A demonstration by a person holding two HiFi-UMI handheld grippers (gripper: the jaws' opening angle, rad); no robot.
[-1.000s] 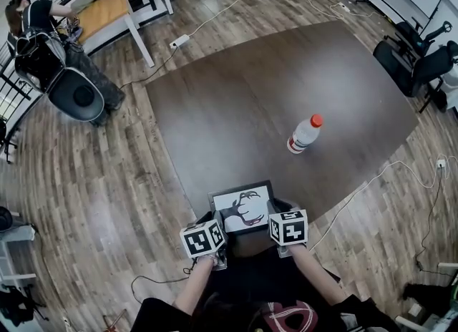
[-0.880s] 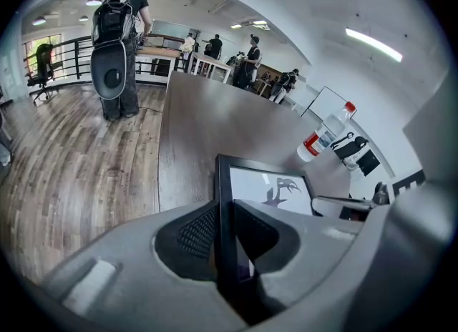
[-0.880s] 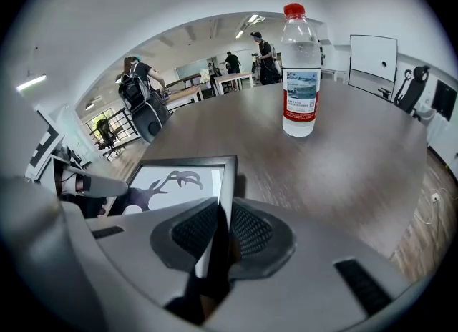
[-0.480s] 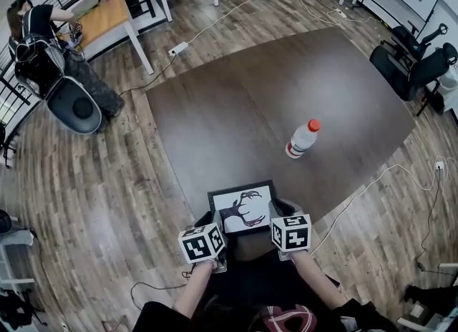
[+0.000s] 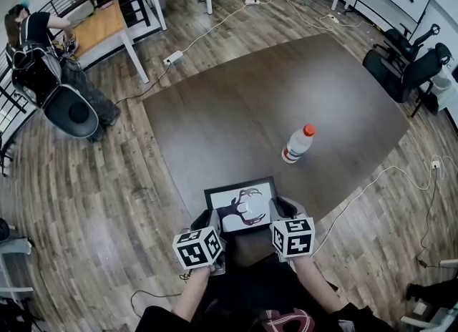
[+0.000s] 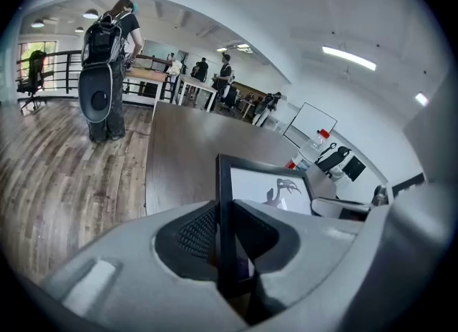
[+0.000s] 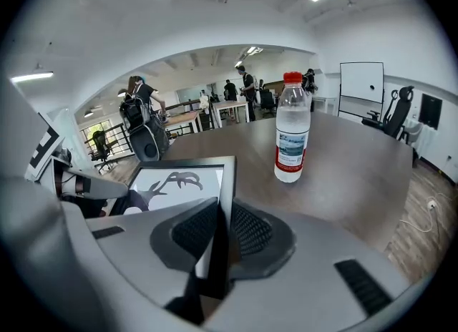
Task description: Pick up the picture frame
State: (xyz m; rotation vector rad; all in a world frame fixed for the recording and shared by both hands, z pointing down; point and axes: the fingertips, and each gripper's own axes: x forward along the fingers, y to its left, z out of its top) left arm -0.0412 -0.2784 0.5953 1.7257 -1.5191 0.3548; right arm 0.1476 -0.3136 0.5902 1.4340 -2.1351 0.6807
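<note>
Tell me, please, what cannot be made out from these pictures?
- Underside of the black-framed antler picture: head view, hidden by the frame itself. Whether it clears the dark wooden table is unclear.
- Its near corners: head view, behind the left gripper and right gripper.
- Label print on the clear red-capped plastic bottle: right gripper view, too small.

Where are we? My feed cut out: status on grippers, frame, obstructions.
Left gripper shut on picture frame, left edge. Right gripper shut on right edge. Water bottle stands apart on table beyond, not blocking.
</note>
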